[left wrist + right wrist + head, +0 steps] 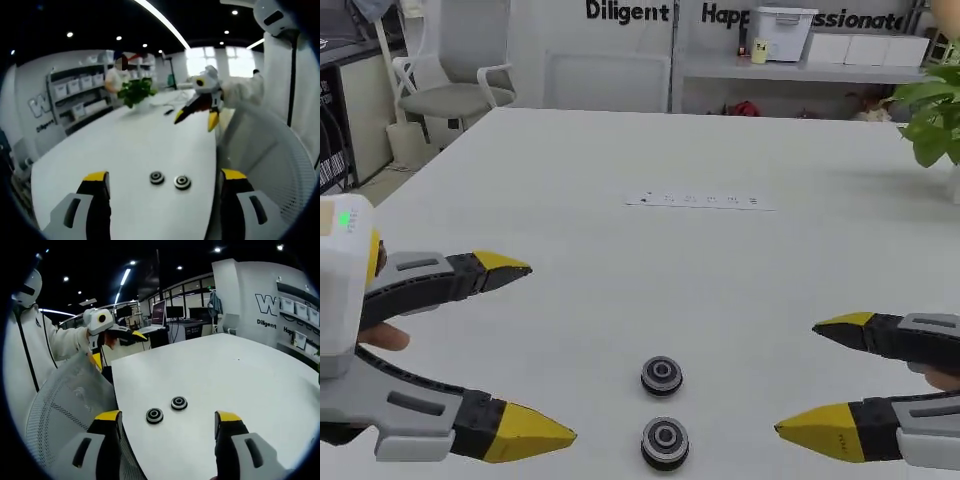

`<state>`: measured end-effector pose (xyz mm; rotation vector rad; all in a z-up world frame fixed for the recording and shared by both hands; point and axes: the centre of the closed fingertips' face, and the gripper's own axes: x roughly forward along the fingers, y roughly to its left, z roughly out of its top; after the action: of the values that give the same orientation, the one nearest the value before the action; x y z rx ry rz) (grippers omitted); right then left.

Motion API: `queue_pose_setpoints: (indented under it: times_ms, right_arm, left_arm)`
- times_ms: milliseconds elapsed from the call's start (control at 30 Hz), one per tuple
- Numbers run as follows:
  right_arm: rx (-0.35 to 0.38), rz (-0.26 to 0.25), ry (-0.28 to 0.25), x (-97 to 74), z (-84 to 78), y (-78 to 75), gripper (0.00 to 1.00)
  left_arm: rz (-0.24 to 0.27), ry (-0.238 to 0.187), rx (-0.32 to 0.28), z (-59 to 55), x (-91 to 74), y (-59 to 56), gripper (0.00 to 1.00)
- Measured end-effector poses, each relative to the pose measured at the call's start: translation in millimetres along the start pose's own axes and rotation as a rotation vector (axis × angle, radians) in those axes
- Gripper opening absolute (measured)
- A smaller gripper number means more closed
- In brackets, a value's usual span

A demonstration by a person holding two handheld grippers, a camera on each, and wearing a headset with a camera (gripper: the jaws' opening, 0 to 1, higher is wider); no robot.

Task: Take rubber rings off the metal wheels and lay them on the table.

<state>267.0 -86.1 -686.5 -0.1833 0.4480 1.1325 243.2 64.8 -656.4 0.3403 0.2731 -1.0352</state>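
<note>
While both wheels sit flat at the bottom centre of the head view, the far wheel just above the near wheel on the white table, rings on, I've nothing in hand. Left gripper at lower left, jaws spread wide, empty. Right gripper at lower right, likewise wide and empty. My plan, I reckon: pin the near wheel's hub with one gripper, hook a yellow tip under its rubber ring with the other, and peel outward slowly so nothing skids.

office | white table | office chair | storage-bin shelves | monitors
</note>
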Motion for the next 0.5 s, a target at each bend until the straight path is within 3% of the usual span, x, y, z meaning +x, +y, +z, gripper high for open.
queue_pose_setpoints:
  times_ms: [133, 267, 333, 500]
  right_arm:
    - [-0.026, 0.014, -0.014, 5.1, 13.6, -0.4, 0.69]
    - [-0.052, 0.034, -0.023, 15.6, 27.7, 1.0, 0.67]
    - [-0.067, 0.050, -0.017, 21.3, 31.3, 3.0, 0.66]
    - [-0.083, 0.086, -0.009, 34.8, 32.0, 7.4, 0.63]
  left_arm:
    - [-0.035, 0.015, 0.035, 7.9, 10.2, -2.1, 0.90]
    - [-0.049, -0.033, 0.058, 26.5, 23.2, 1.6, 0.90]
    - [-0.057, -0.045, 0.070, 30.2, 29.4, 3.2, 0.89]
    - [-0.082, -0.043, 0.062, 19.6, 42.1, 5.1, 0.86]
